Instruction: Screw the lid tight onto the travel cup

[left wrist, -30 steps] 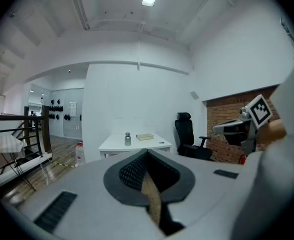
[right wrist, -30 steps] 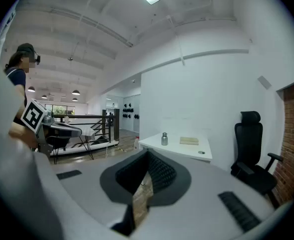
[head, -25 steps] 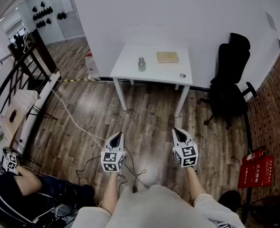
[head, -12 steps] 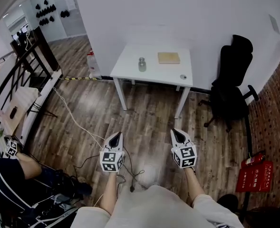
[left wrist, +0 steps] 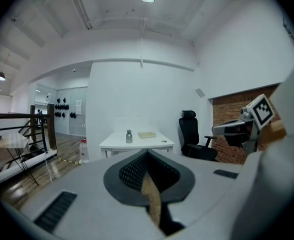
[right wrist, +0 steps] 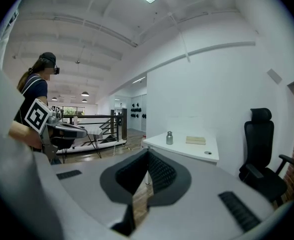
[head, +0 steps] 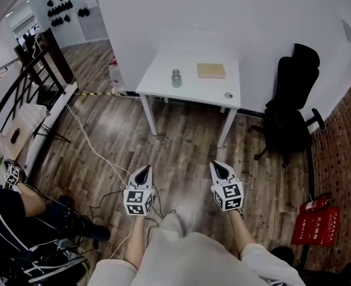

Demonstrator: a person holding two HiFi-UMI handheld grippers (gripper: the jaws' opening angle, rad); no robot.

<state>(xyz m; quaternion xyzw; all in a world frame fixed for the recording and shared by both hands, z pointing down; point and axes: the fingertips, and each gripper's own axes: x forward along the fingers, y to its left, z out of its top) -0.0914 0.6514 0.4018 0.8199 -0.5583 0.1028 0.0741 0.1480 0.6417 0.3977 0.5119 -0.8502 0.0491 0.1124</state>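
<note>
Nearest to us, low in the head view, we hold the left hand-held gripper point(head: 144, 173) and the right hand-held gripper point(head: 219, 168). Each has a pale moulded shell, a marker cube and dark, cross-ribbed pads. On both, the jaws are fully closed with nothing between them.

Beneath them runs the floor point(head: 181, 142) of dark wood planks, crossed by a thin white cable point(head: 92, 151). A seated person point(head: 8, 219) occupies the lower left.

Further off, at upper centre, stands the white rectangular desk point(head: 163, 91). The travel cup point(head: 176, 78), a small upright metal cylinder, stands on it, well apart from both hand-held grippers. A flat tan block point(head: 211, 70) lies to its right, and a small round object point(head: 228, 95) lies near the right front corner. A black office chair point(head: 291, 109) stands to the right of the desk.

Compared with one second earlier, both hand-held grippers sit slightly higher in the frame. The items on the desk are unchanged.
</note>
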